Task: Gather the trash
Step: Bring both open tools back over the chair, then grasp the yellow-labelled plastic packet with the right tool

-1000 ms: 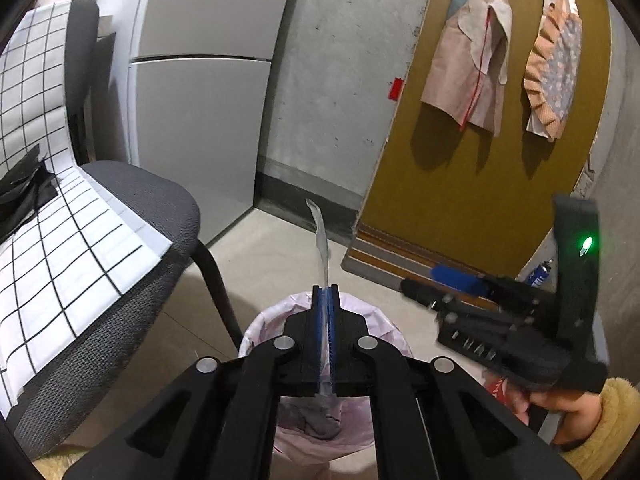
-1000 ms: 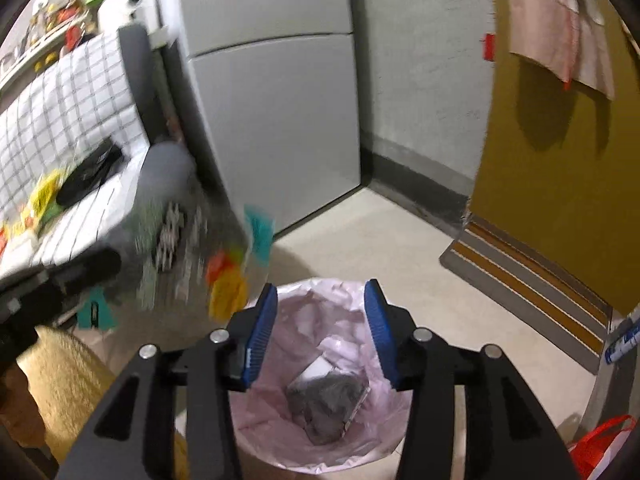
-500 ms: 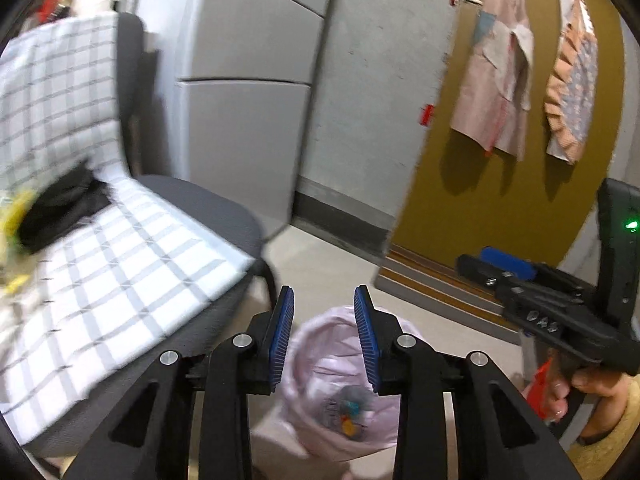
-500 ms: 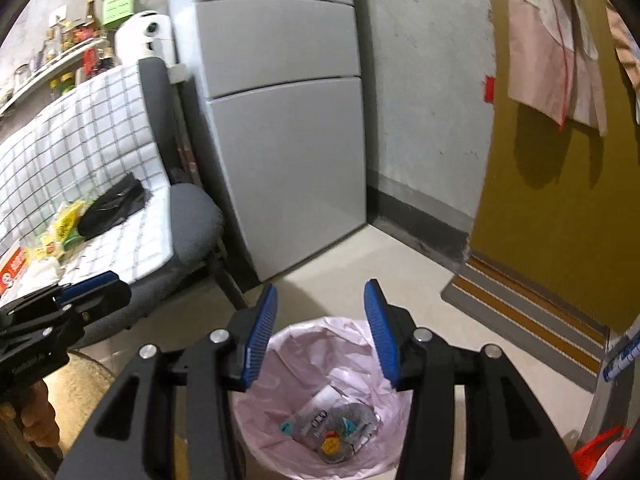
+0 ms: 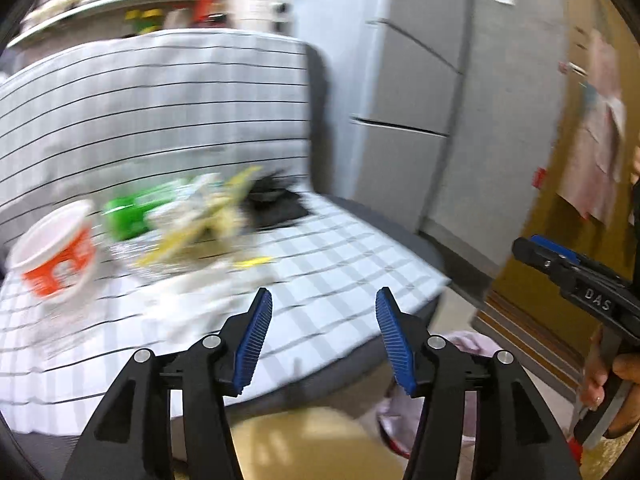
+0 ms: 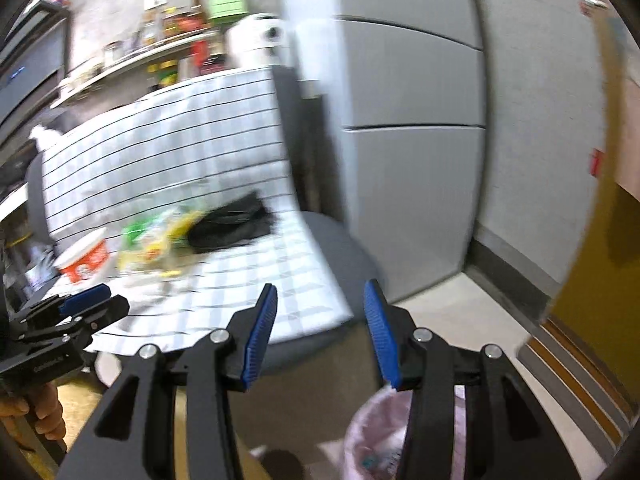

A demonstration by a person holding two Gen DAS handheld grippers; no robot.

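Note:
Trash lies on a chair covered with a checked cloth (image 5: 328, 264): an orange and white paper cup (image 5: 56, 252), a green wrapper (image 5: 132, 212), yellow wrappers (image 5: 200, 220) and a black bag (image 5: 276, 200). The same pile shows in the right wrist view, with the cup (image 6: 84, 260) and the black bag (image 6: 232, 224). My left gripper (image 5: 324, 336) is open and empty, above the seat's front edge. My right gripper (image 6: 320, 332) is open and empty, right of the chair. The pink-lined bin (image 6: 376, 436) is low, behind the right fingers, and also shows in the left wrist view (image 5: 404, 404). Both views are blurred.
A grey fridge (image 6: 408, 128) stands behind the chair. A shelf with bottles and jars (image 6: 172, 36) runs along the back wall. A mustard board with a hanging cloth (image 5: 600, 140) is at the right. The right gripper appears in the left view (image 5: 576, 276).
Both grippers have swung up and left from over the bin toward the chair. The left gripper, shut on a strip a second ago, has opened wide and is empty.

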